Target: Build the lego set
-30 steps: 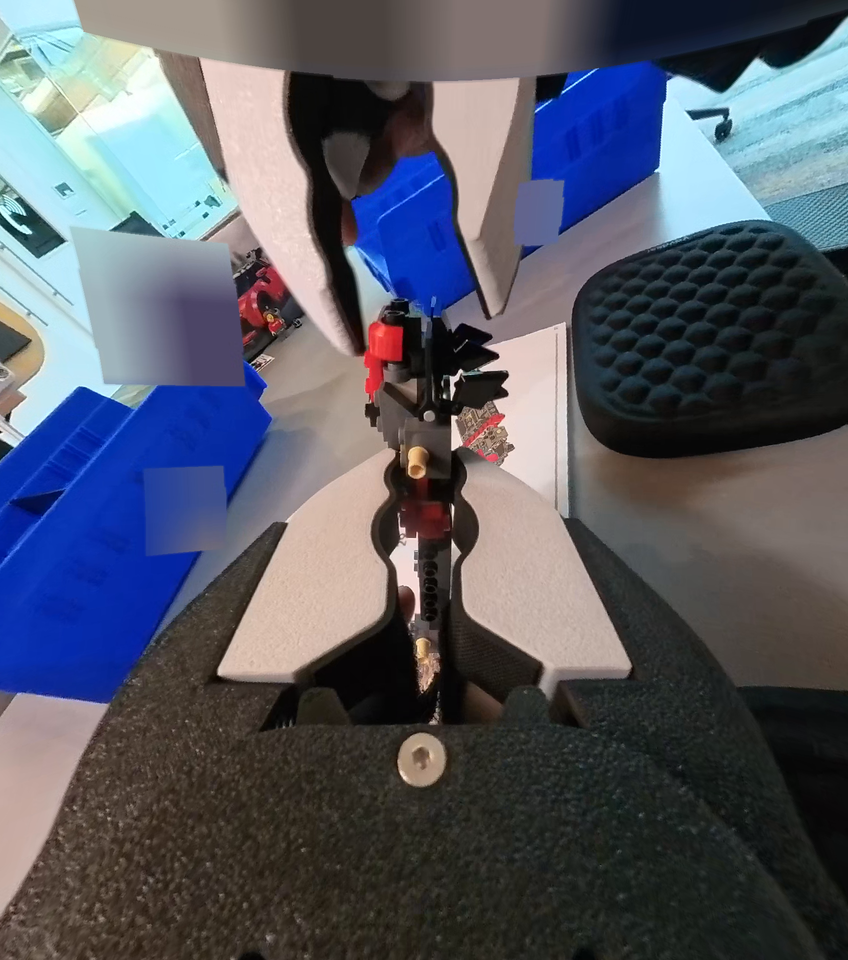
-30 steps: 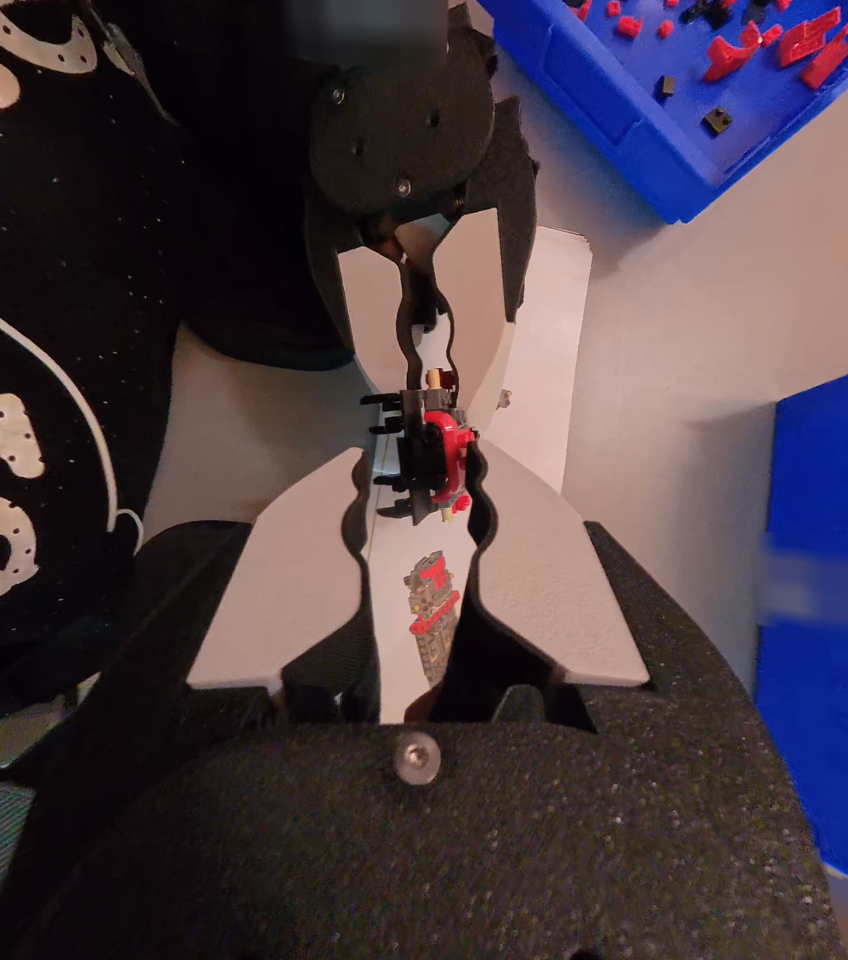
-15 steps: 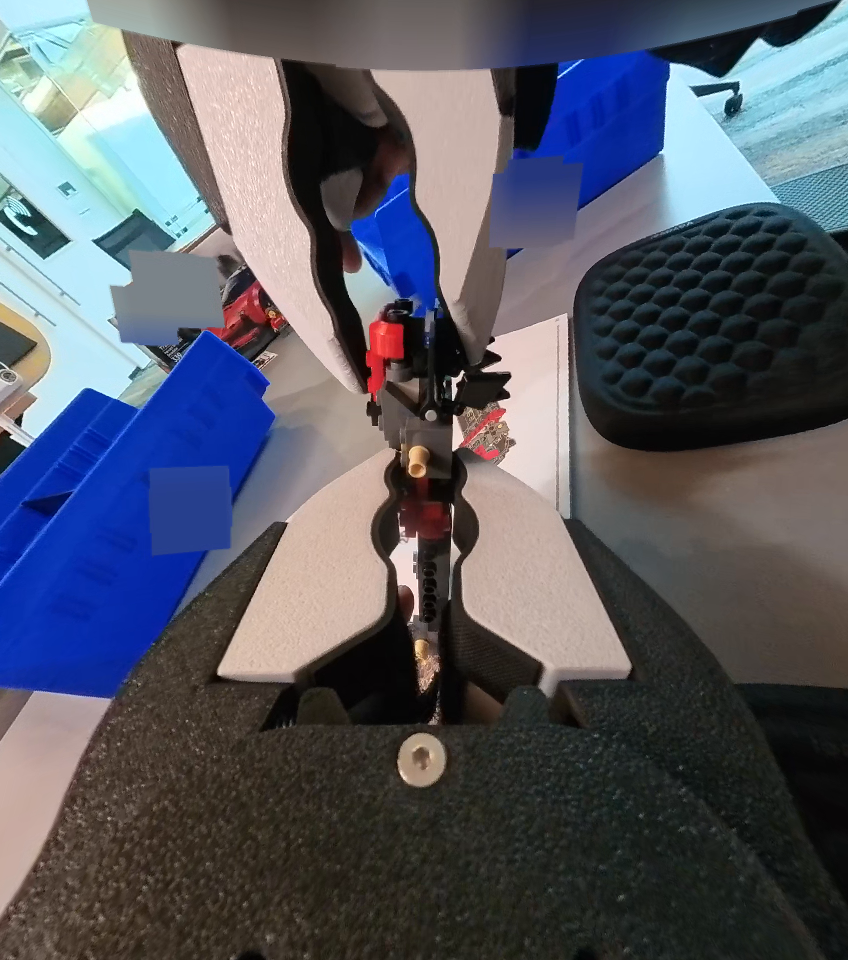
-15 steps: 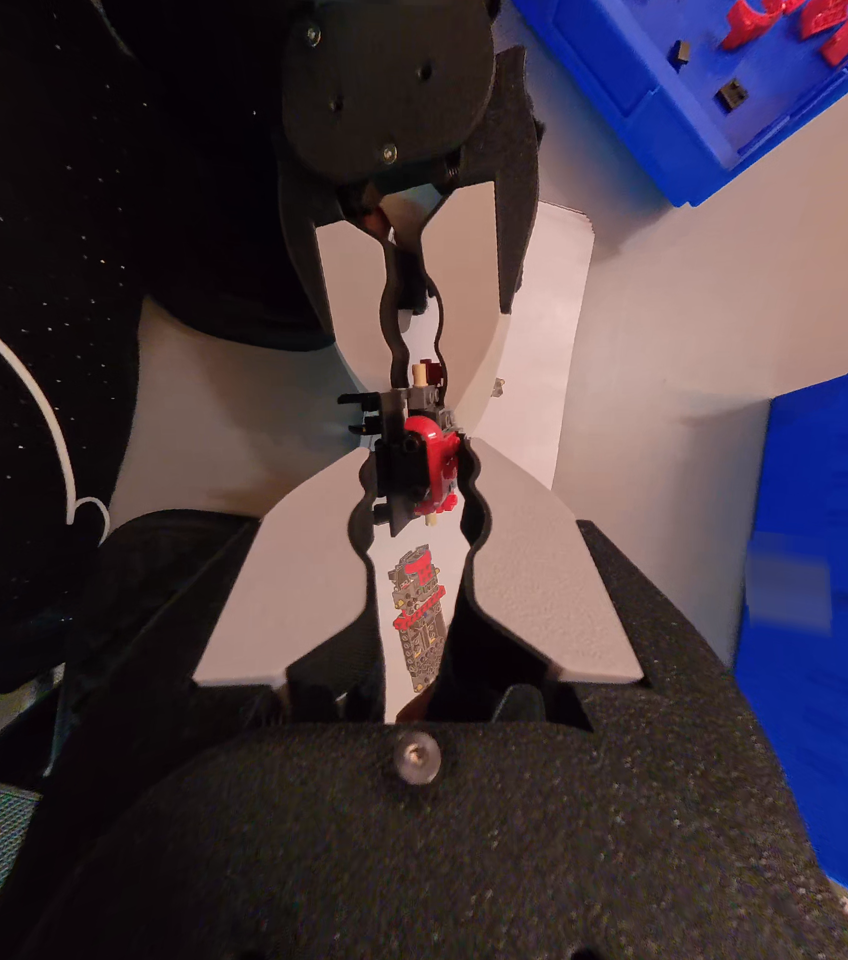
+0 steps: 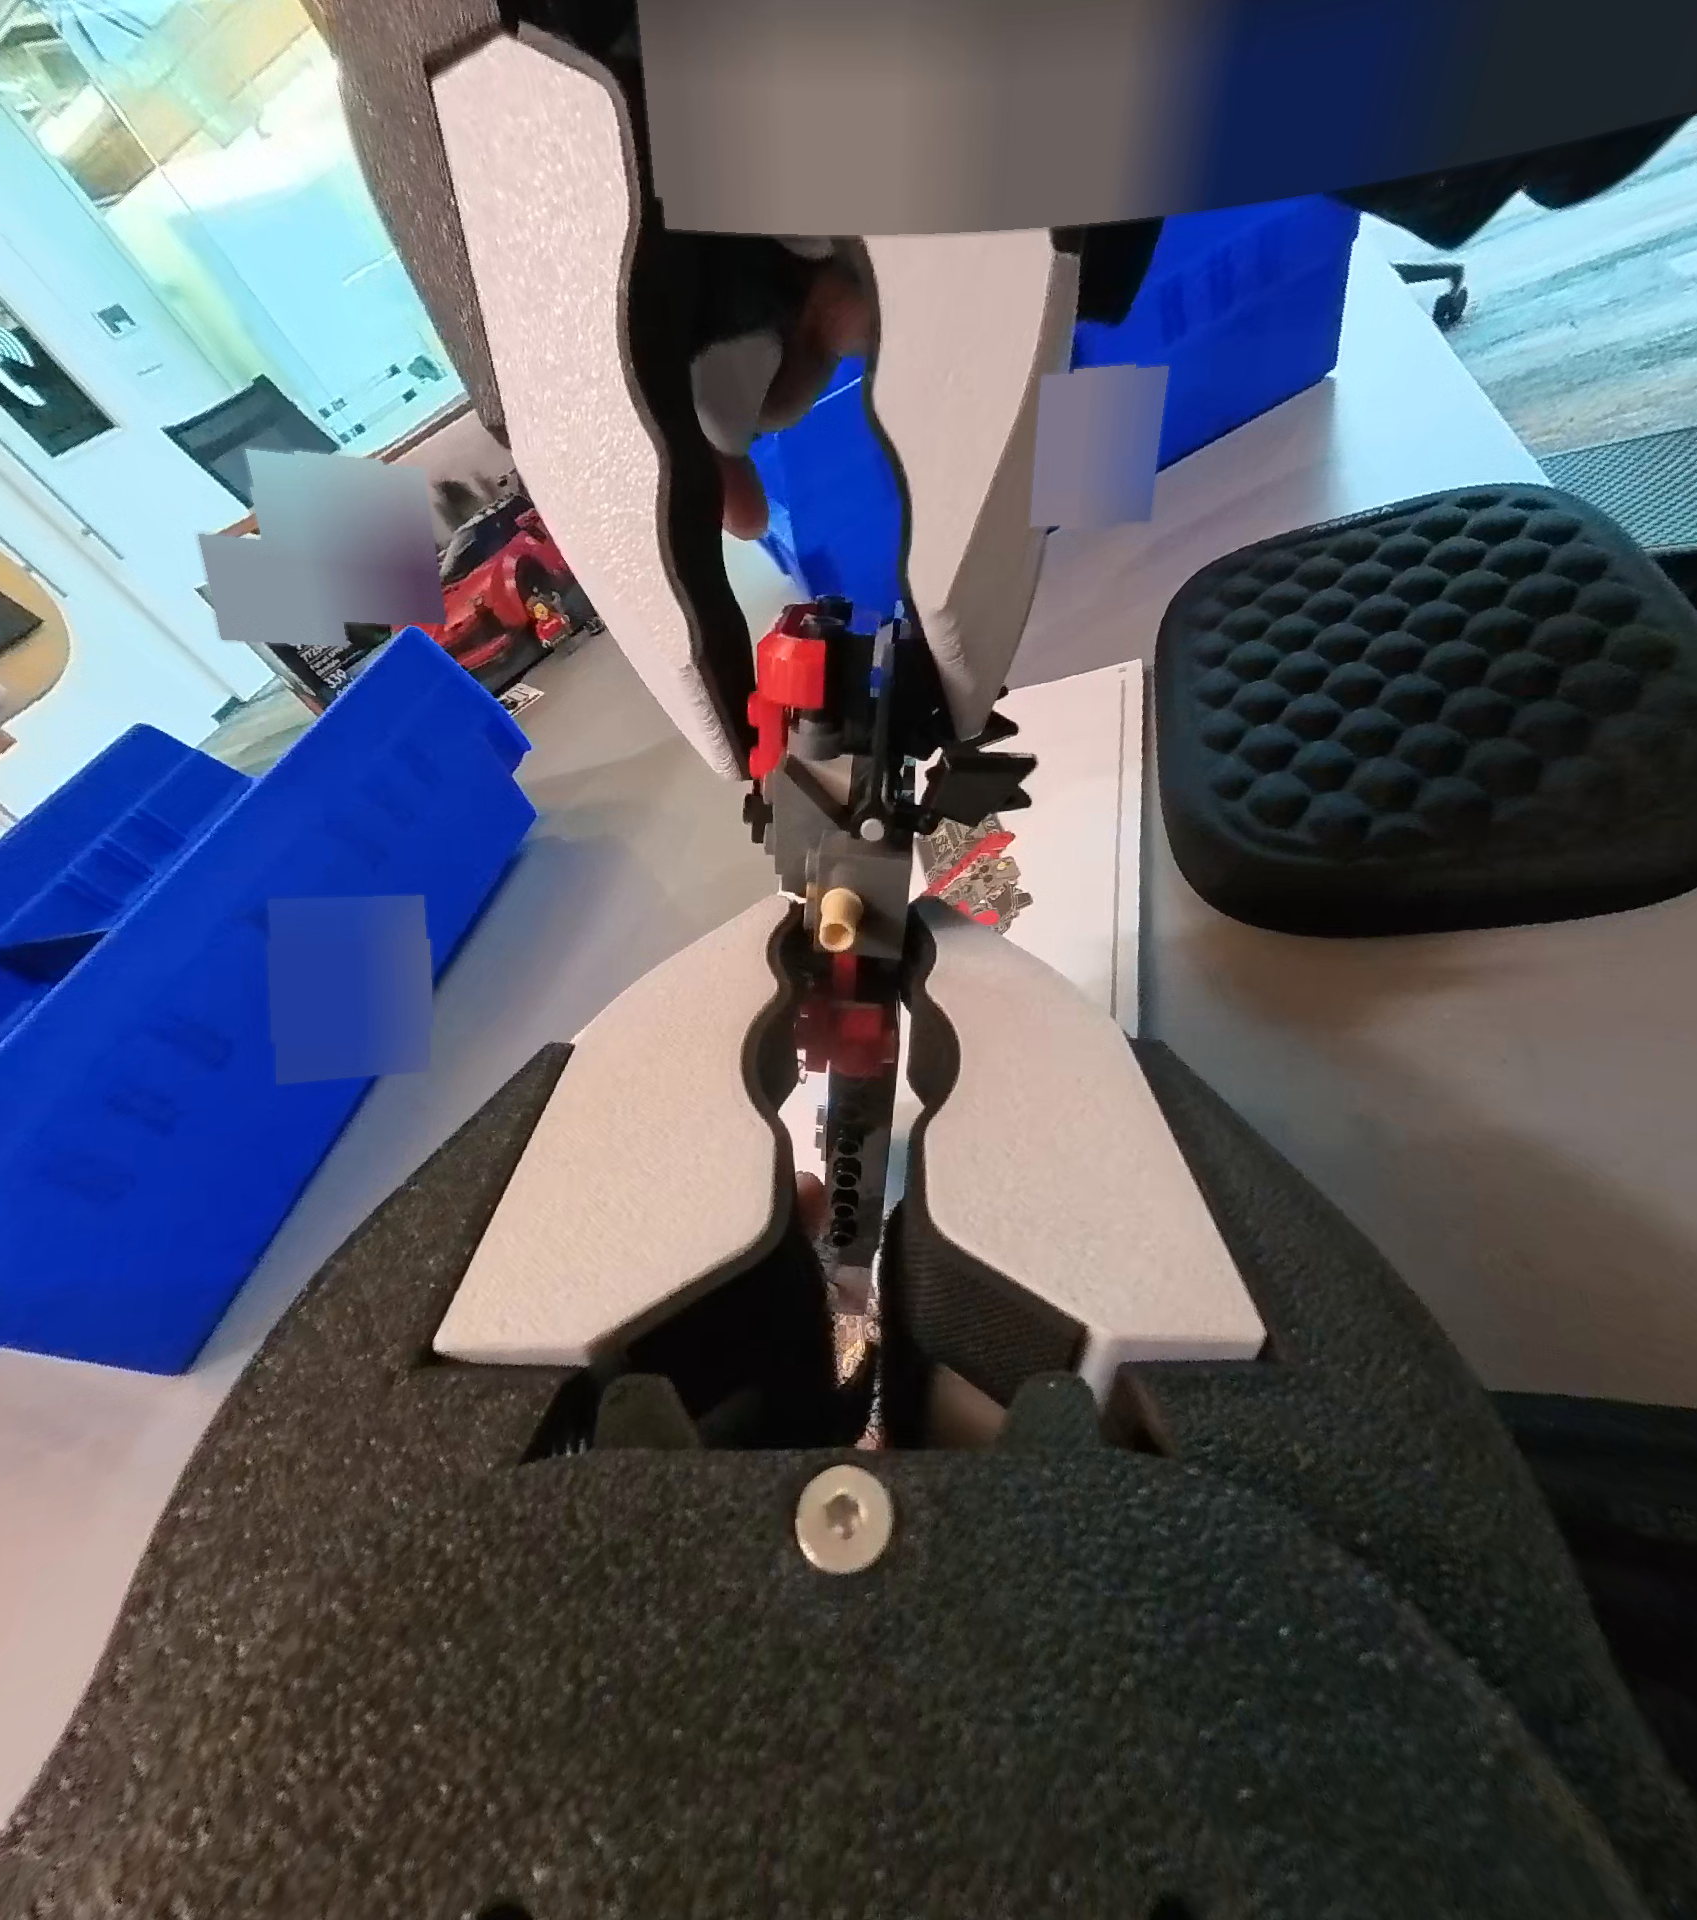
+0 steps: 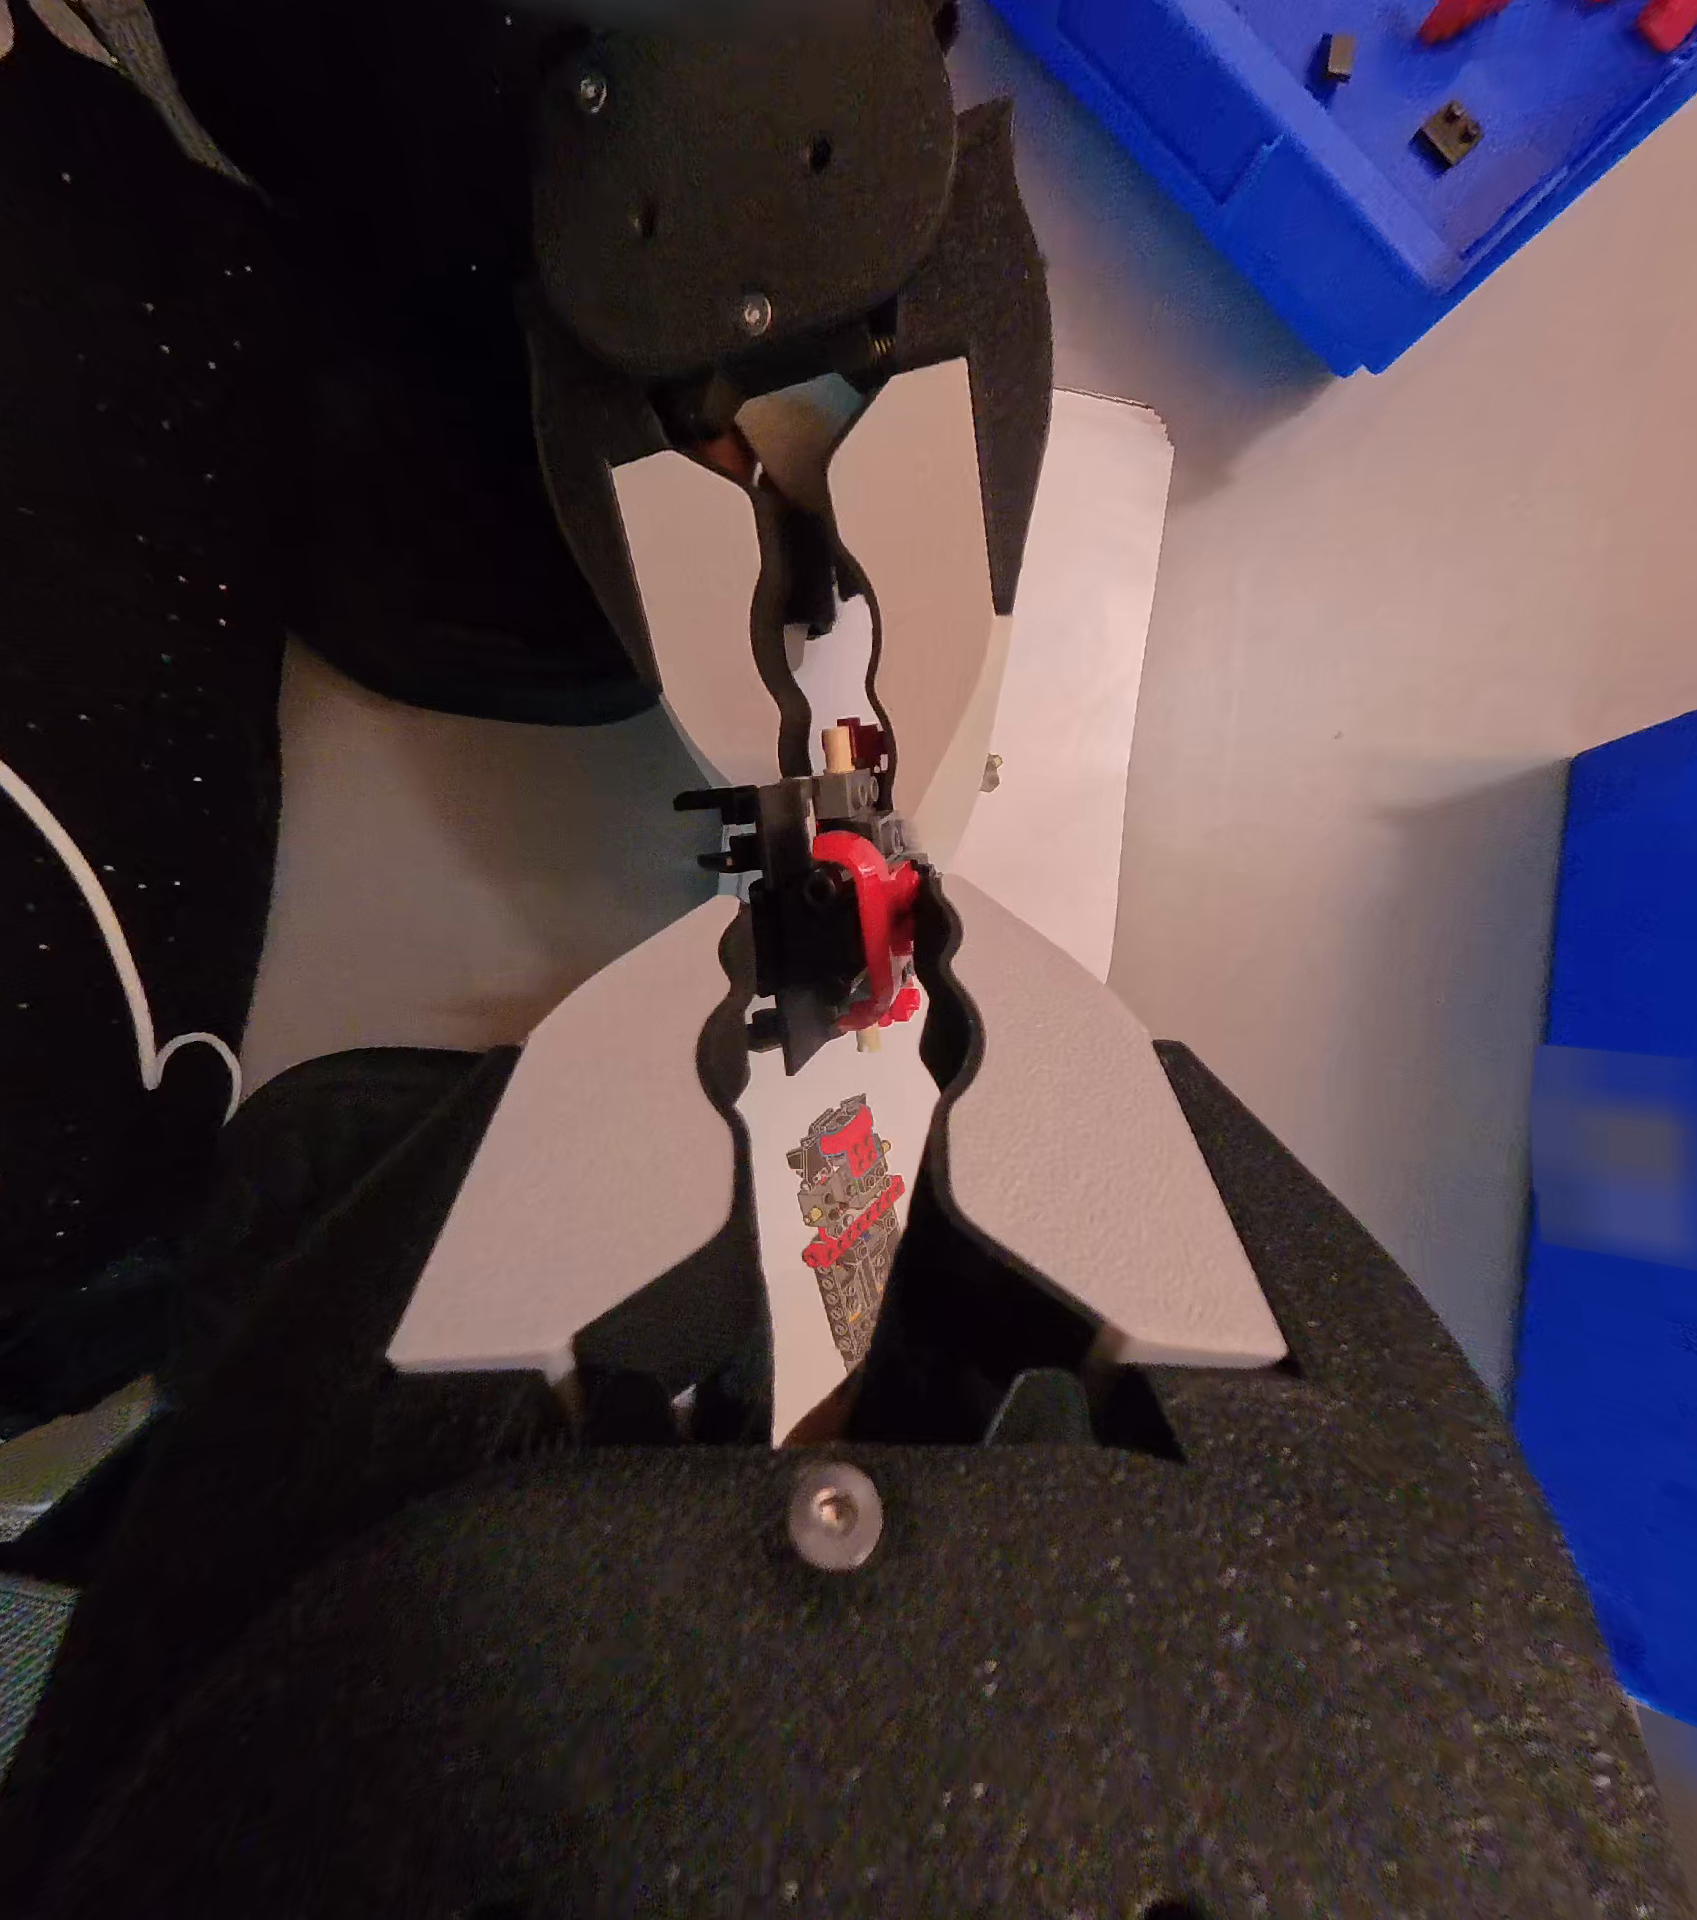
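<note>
Left gripper point(image 5: 849, 914), nearest the lens, pinches the black beam end of the lego assembly point(image 5: 849, 831); we use this assembly as our landmark. Right gripper point(image 6: 839, 966) closes about the assembly's opposite end, on the red curved piece point(image 6: 870, 904); contact on both sides we cannot confirm. Below the assembly lies the white instruction sheet point(image 6: 1062, 727), its printed diagram point(image 6: 849, 1226) visible between the right fingers. Beyond and to either side of the assembly stand blue bins point(image 5: 200, 1039); a black honeycomb pad point(image 5: 1446, 717) lies to one side. We judge the step to be seating the red piece; next, firm pressure along the joint, both ends steadied.
</note>
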Motion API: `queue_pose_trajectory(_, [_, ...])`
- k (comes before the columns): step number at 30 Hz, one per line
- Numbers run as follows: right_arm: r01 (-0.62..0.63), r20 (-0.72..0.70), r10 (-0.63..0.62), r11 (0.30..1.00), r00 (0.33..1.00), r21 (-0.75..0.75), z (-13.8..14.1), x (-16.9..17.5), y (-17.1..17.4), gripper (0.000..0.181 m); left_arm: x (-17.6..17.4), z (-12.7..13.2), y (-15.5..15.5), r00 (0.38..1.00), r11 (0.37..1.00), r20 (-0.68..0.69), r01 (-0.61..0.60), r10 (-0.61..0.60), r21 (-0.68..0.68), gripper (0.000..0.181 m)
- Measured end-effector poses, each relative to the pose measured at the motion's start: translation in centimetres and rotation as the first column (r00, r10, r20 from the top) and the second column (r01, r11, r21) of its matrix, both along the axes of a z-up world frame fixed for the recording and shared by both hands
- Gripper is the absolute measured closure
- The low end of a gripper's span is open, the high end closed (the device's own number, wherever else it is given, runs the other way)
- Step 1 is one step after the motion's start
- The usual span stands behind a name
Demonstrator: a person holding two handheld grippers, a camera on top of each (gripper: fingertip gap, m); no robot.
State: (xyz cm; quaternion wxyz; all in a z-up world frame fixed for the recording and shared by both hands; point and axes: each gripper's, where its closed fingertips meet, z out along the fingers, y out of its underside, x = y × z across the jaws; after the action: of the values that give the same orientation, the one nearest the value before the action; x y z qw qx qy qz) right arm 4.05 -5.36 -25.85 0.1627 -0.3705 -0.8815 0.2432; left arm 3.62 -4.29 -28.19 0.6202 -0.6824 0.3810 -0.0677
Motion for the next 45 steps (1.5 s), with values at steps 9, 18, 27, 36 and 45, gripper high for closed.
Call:
queue_pose_trajectory(9, [0.014,0.013,-0.013,1.0,1.0,-0.024,0.2,-0.4,0.0,0.152,-0.2,0.0,0.0,0.999,1.0,0.037,0.009,-0.008,-0.014,0.165])
queue_pose_trajectory(18, [0.006,-0.009,-0.006,1.0,1.0,-0.002,0.3,-1.5,0.1,0.147,-0.6,0.5,-0.3,0.975,0.994,0.217,0.07,-0.05,-0.085,0.166])
queue_pose_trajectory(27, [-0.006,-0.022,0.007,0.997,1.0,0.075,0.3,-1.0,0.2,0.152,-0.3,0.5,-0.3,0.988,0.998,0.147,0.054,-0.049,-0.033,0.166])
queue_pose_trajectory(36, [-0.007,-0.013,0.008,0.997,1.0,0.077,0.2,-0.9,0.2,0.153,-0.2,0.5,-0.4,0.988,0.998,0.142,0.058,-0.054,-0.024,0.166])
queue_pose_trajectory(45, [-0.016,-0.017,0.017,0.998,1.0,0.06,0.2,-0.9,0.1,0.153,-0.2,0.5,-0.4,0.988,0.998,0.142,0.064,-0.06,-0.027,0.166])
